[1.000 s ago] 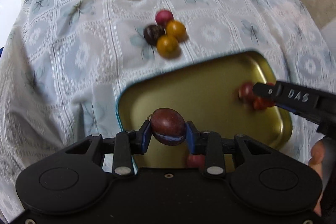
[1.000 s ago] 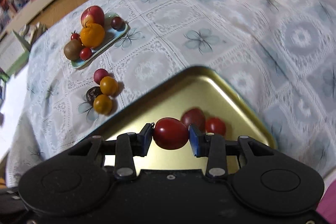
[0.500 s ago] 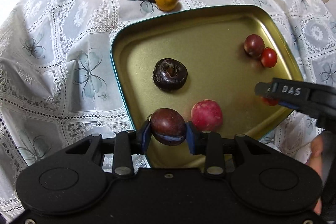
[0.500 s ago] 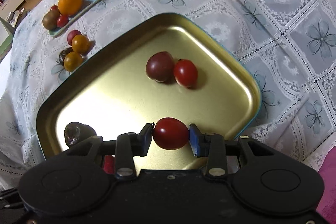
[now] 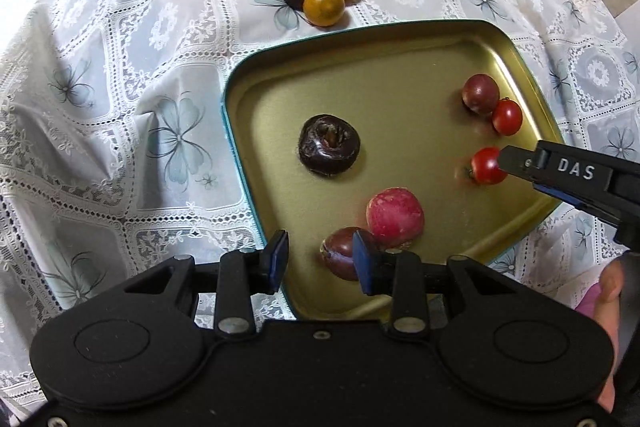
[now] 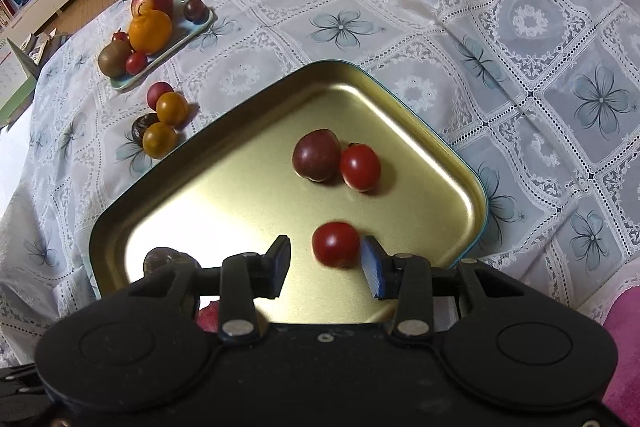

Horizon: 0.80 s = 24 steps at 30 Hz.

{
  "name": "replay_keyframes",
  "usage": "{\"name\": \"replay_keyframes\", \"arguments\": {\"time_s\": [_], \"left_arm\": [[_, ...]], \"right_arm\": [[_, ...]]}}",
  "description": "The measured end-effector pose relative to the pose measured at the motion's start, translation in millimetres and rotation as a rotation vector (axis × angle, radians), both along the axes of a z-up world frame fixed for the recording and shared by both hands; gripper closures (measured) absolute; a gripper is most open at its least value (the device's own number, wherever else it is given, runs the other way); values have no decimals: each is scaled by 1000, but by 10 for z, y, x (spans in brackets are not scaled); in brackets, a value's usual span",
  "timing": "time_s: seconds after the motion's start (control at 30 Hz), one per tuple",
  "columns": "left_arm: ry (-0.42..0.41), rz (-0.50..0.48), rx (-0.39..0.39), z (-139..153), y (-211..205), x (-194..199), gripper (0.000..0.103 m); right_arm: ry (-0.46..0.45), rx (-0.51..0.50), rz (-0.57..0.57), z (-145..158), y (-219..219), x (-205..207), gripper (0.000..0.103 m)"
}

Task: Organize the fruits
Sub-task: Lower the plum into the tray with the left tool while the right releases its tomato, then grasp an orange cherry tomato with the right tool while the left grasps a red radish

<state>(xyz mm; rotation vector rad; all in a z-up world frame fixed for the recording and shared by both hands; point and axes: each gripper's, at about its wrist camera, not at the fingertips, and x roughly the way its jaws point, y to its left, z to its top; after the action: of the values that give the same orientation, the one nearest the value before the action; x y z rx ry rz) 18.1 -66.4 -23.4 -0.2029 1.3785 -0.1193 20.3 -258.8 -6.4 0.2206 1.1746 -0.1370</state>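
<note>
- Left gripper (image 5: 320,263): jaws wide apart, holding nothing; a plum (image 5: 340,257) lies in the gold tray (image 5: 400,39) by its near edge, against the right finger.
- Right gripper (image 6: 325,269): jaws spread, empty; a cherry tomato (image 6: 335,245) lies on the tray between them, near its right corner.

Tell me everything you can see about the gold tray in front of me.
The gold tray is a shallow, shiny metal dish with rounded corners, a raised rim and a teal outer edge. It lies flat on the lace tablecloth. Six fruits sit in it: a dark wrinkled one near the middle, a pink-red one touching a purple one at the near edge, a purple one touching a cherry tomato at the far side, and a lone tomato between the right tongs' open tips.
</note>
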Motion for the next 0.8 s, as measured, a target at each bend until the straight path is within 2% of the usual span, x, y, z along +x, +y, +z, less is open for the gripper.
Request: {"name": "replay_keyframes", "arguments": {"time_s": [0.47, 0.8], "left_arm": [[0, 51, 16, 23, 180, 68, 59], [-43, 99, 62, 69, 438, 376, 59]], "right_arm": [[5, -9, 28, -9, 98, 23, 61], [-15, -14, 83, 66, 313, 215, 61]]}}
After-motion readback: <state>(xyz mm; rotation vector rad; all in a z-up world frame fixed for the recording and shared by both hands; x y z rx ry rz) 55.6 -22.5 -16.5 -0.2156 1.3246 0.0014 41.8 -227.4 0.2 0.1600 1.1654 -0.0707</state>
